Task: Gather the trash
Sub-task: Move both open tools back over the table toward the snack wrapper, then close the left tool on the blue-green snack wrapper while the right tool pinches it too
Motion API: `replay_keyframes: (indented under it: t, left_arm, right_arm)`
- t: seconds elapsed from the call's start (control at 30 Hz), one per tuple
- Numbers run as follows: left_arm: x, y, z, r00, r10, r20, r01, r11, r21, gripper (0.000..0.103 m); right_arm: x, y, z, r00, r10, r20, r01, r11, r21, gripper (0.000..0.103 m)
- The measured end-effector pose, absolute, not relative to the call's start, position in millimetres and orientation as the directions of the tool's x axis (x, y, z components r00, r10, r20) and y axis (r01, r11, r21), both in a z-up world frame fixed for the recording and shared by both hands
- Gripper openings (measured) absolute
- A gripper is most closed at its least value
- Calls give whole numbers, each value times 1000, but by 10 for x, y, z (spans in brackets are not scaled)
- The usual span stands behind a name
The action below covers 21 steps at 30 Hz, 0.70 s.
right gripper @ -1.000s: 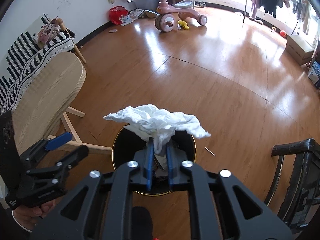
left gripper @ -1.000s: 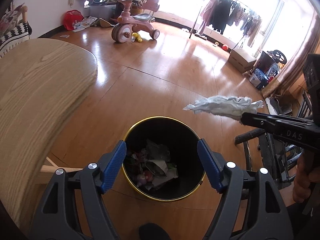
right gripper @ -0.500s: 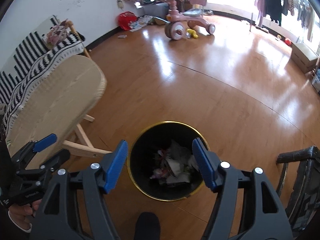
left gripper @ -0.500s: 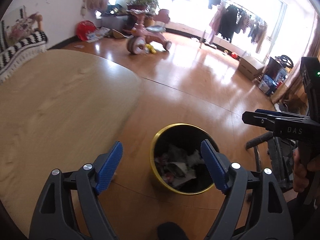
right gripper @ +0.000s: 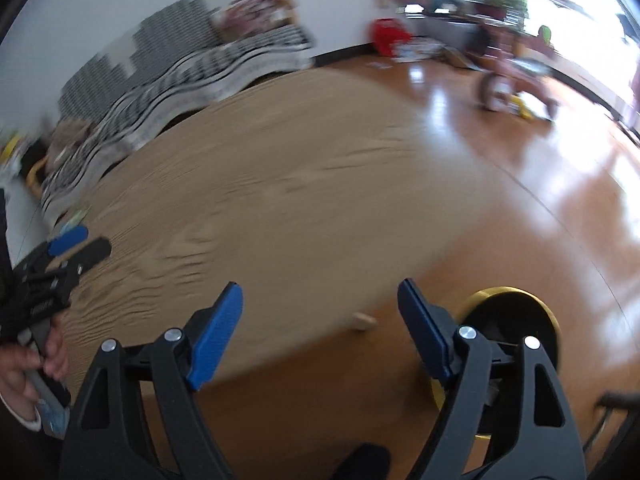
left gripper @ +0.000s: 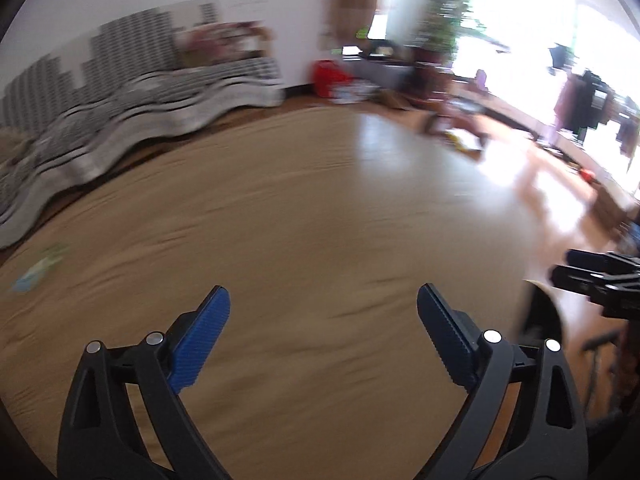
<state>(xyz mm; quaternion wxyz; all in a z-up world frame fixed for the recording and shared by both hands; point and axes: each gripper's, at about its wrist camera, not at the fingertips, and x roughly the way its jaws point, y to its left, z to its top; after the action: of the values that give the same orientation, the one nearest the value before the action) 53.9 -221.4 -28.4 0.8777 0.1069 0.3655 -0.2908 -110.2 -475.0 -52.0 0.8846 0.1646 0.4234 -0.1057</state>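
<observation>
Blue-padded left claw (left gripper: 323, 318) and right claw (right gripper: 320, 316) are opening wide, both empty.

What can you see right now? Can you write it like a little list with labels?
place: a room with a shiny wooden floor
table: round, light wood, filling most of both views
bin: black with a gold rim, on the floor beside the table
left gripper: jaws opening, nothing between them, over the table
right gripper: jaws opening, nothing between them, at the table's edge
small packet: green and blue, blurred, lying on the table's far left
background: striped blanket, pink tricycle
</observation>
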Motion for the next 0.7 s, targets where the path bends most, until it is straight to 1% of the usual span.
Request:
replay_keyframes:
  t: [0.17, 0.3, 0.43, 0.63, 0.7]
  left_arm:
    - [1049, -969, -444, 650, -237, -722, 399, 915, 59, 92]
    - [1352, -208, -539, 664, -118, -738, 264, 961, 84, 92]
    - [1591, 311, -615, 651, -88, -754, 190, 981, 49, 92]
    - [1958, 461, -665, 635, -112, -764, 170, 985, -3, 92]
    - [2112, 543, -722, 610, -124, -782, 170, 985, -24, 92]
  right_arm:
    - [-412, -3858, -533, 608, 50, -792, 150, 973, 177, 77]
    - [58, -3185, -623, 585, 118, -803, 44, 983, 177, 77]
    - [525, -2530, -755, 554, 196, -809, -38, 977, 210, 77]
    - [1289, -1900, -847, 537, 277, -797, -98, 959, 267, 77]
    - [1635, -1771, -859, 527, 326, -785, -101, 941, 323, 72]
